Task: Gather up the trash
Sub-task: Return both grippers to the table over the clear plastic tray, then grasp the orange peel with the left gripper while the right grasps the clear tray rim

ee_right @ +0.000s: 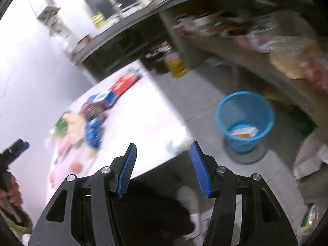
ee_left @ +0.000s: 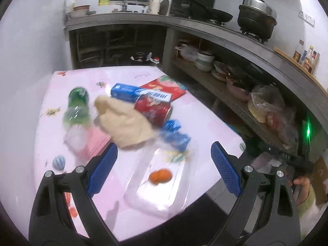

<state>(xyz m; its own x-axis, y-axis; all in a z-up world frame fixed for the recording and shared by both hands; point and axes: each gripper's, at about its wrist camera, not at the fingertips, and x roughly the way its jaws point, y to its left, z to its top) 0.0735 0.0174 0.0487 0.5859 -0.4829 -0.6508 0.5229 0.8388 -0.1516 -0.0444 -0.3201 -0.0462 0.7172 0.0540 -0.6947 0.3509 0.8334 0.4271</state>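
Fingers (ee_left: pixel 223 168) of both grippers spread, nothing held | table (ee_left: pixel 207 121) littered: red can (ee_left: pixel 153 108), beige cloth (ee_left: pixel 125 121) | blue bin (ee_right: pixel 246 121) on floor

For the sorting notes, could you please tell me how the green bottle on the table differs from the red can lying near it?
The green bottle is see-through plastic, while the red can is opaque with printed pictures. The bottle lies at the left of the beige cloth, the can at its right, against the blue box. The bottle looks the longer of the two. Both lie on their sides on the pink table, held by neither gripper.
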